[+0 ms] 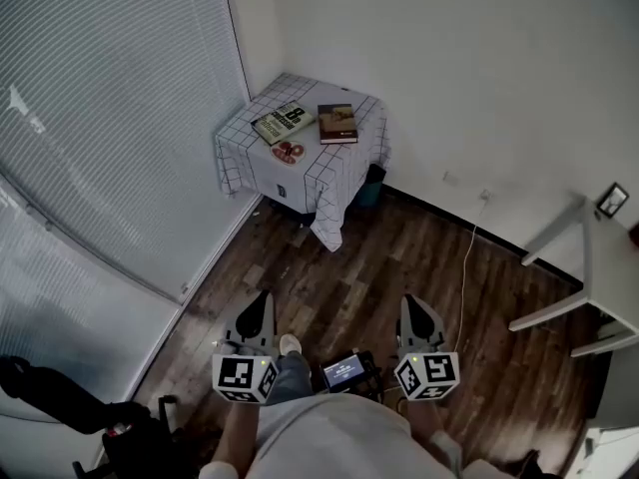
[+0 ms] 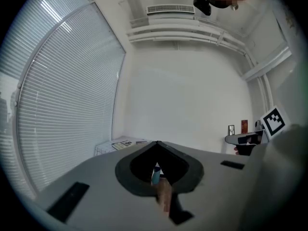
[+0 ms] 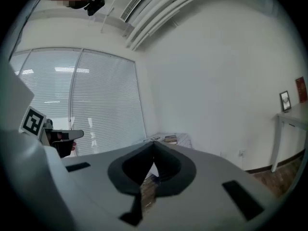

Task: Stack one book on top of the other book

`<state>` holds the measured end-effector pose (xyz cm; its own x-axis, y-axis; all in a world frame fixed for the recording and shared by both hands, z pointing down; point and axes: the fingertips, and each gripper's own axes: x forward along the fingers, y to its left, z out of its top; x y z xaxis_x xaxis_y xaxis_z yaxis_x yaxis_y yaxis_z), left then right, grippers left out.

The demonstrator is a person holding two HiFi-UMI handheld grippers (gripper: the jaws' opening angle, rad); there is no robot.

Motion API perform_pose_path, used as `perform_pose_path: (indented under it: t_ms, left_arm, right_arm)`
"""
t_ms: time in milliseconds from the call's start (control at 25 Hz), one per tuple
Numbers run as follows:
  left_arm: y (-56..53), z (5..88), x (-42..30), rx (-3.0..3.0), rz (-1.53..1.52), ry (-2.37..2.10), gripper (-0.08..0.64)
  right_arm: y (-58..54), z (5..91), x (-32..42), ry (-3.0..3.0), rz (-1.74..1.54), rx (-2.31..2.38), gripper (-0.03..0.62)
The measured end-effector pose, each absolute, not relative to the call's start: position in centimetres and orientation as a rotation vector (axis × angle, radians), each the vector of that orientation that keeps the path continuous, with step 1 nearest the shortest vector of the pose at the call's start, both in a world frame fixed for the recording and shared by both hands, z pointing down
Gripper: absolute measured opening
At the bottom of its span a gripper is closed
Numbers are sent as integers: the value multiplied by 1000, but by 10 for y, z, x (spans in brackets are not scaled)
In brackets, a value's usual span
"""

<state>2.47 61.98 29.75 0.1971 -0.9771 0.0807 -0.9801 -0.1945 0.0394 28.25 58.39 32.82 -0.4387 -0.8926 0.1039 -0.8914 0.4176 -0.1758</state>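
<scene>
Two books lie side by side on a small table with a white checked cloth [image 1: 339, 163] in the room's far corner. The left one is a pale book with dark lettering [image 1: 283, 122]; the right one is a brown book [image 1: 337, 123]. Both grippers are far from the table, low in the head view and close to the person's body. My left gripper [image 1: 258, 312] is shut with nothing in it. My right gripper [image 1: 417, 314] is likewise shut and holds nothing. In the left gripper view the table [image 2: 122, 144] shows small beyond the joined jaws; in the right gripper view the table [image 3: 166, 139] shows small too.
A small red round object [image 1: 288, 152] lies on the cloth in front of the books. Window blinds [image 1: 110, 118] fill the left wall. A white table [image 1: 589, 287] stands at the right, and a cable [image 1: 467, 267] runs down the wall to the wooden floor [image 1: 339, 277].
</scene>
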Motion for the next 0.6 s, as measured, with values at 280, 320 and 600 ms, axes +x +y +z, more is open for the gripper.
perform_pose_path:
  t_ms: [280,320,600]
  left_arm:
    - [622,308,32,2354,72,-1917,8]
    - [621,309,32,2352,74,-1915,8]
    - [599,310,36,2394,26,-1844,8]
  right_arm:
    - [598,333,285,2665,-359,-1633,3]
    - [600,335,287,2664,-365,-1644,3]
    - [582,344,289,2681,-376,-1691,3]
